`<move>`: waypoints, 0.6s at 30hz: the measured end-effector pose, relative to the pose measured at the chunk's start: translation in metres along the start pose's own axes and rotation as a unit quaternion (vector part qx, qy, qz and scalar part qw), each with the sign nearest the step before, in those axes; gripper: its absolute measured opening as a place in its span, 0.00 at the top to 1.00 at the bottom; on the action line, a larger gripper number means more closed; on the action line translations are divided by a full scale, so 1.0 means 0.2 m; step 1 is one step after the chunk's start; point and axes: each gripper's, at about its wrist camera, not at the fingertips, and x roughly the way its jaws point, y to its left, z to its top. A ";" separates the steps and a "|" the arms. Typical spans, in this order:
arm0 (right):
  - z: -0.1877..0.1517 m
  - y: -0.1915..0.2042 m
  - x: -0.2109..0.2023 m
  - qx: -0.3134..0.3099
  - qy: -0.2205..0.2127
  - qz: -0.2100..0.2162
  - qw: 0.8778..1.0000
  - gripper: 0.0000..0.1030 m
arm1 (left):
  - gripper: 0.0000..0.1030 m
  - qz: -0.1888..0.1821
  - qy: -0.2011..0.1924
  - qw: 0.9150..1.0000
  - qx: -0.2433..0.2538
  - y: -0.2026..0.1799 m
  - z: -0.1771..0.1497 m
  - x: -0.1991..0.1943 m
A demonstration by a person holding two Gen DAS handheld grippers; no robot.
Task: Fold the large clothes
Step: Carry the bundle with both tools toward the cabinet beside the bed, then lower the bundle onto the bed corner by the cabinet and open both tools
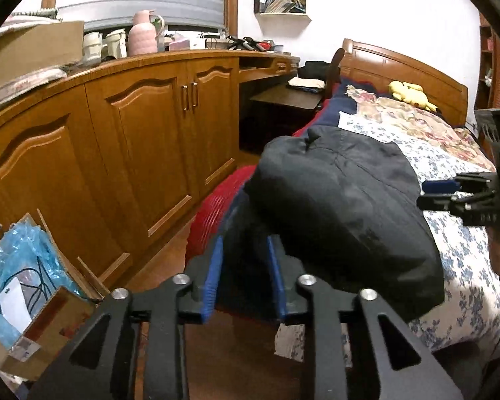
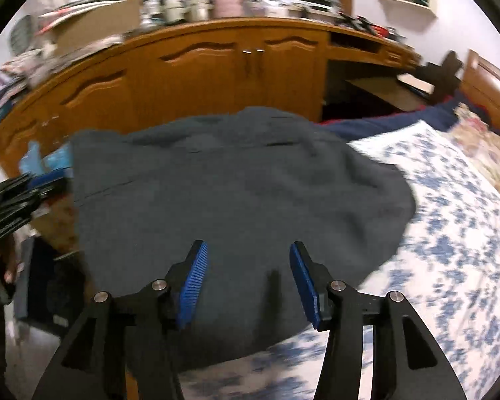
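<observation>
A dark grey garment [image 1: 343, 200] lies folded in a thick pile on the bed's near edge; it fills the middle of the right wrist view [image 2: 236, 193]. My left gripper [image 1: 245, 250] is at the garment's left edge, its blue pads apart with dark cloth lying between them. My right gripper [image 2: 248, 260] hovers open just over the garment's near side, nothing between its pads. The right gripper also shows at the right edge of the left wrist view [image 1: 443, 193], and the left gripper shows blurred at the left edge of the right wrist view [image 2: 23, 196].
The bed has a blue-flowered white sheet [image 1: 466, 266], a floral quilt [image 1: 426, 133] and a yellow plush toy [image 1: 410, 95] by the wooden headboard. Wooden cabinets [image 1: 133, 140] run along the left wall. A cardboard box with blue plastic [image 1: 23, 283] stands on the floor.
</observation>
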 end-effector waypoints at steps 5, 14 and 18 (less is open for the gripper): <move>-0.06 0.06 0.07 -0.014 0.004 0.035 0.999 0.49 | 0.67 -0.014 -0.005 1.000 0.005 0.00 0.01 -0.05; -0.14 -0.01 0.18 -0.019 -0.001 0.016 1.000 0.47 | 0.64 -0.036 -0.030 0.999 0.018 -0.09 0.07 -0.12; -0.15 0.12 0.10 -0.016 -0.006 0.009 1.000 0.47 | 0.64 -0.036 -0.032 0.999 0.023 -0.14 0.09 -0.13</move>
